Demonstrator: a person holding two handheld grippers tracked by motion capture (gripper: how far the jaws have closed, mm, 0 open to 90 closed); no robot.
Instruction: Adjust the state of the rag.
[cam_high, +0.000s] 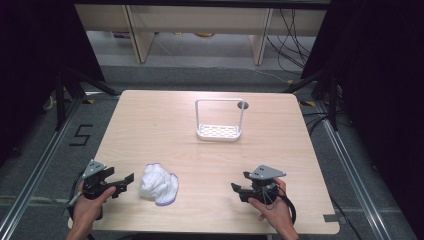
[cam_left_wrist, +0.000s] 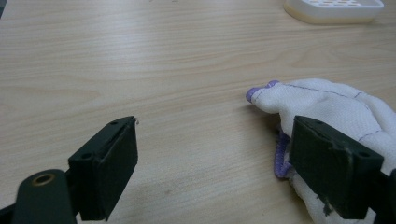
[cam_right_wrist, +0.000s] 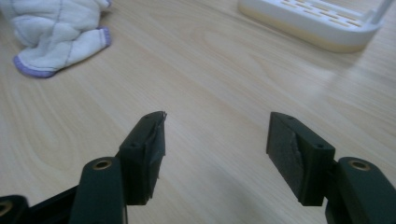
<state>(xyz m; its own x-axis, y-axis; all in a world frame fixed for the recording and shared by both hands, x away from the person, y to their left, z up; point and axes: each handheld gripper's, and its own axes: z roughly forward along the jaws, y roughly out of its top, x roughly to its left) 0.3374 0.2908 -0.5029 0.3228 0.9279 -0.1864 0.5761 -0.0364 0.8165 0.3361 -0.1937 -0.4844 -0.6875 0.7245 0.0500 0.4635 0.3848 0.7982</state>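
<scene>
On the table (cam_high: 210, 155), lower left of the high view, the cloth (cam_high: 159, 184) lies bunched just right of the left gripper (cam_high: 126, 181), whose jaws gape empty; the right gripper (cam_high: 237, 191), also open, sits well apart.

The person's left hand (cam_high: 89, 202) grips the left tool (cam_high: 126, 181) low at the near left, its jaws level and aimed toward the right, spread wide with nothing pressed between the pads. The right hand (cam_high: 272, 206) holds the right tool (cam_high: 236, 190) at the near right, jaws pointing left toward the other tool and standing apart, empty. Both forearms enter from the bottom edge, and a grey three-cornered plate tops each tool
</scene>
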